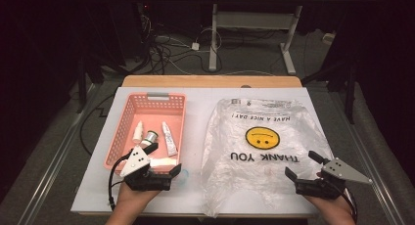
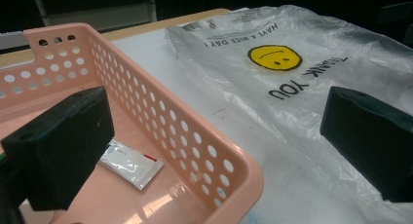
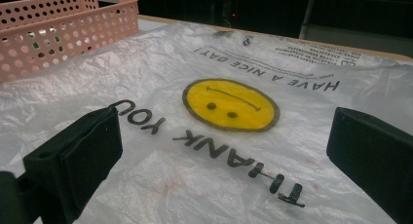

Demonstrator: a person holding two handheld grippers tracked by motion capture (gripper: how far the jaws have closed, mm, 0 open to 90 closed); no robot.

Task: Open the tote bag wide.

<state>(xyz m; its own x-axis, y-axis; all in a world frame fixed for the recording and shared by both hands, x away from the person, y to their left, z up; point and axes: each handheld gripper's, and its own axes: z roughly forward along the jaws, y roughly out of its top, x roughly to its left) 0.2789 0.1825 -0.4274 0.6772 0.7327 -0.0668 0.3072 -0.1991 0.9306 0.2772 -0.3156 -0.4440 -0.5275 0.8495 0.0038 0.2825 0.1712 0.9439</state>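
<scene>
Left gripper (image 1: 162,160) sits at the near right corner of the pink perforated basket (image 1: 122,124), jaws spread wide and straddling the basket's right wall: in the left gripper view one jaw is inside the basket, the other outside over the plastic bag (image 2: 311,87), gripping nothing. Just past the inner jaw a white sachet with a red stripe (image 2: 130,163) lies flat on the basket floor, not touching the jaw as far as I can tell. Deeper in the basket, from the high view: a small white bottle (image 1: 138,131), a small round metallic item (image 1: 152,136), and a white tube (image 1: 169,139) lying lengthwise. Right gripper (image 1: 306,167) is at the near right edge of the bag, jaws also wide apart, nothing between them; they hover low over the "THANK YOU" print, contact unclear. Bag lies flat and crinkled on the white table (image 1: 195,117), yellow smiley (image 1: 260,137) near its middle, just right of the basket.
</scene>
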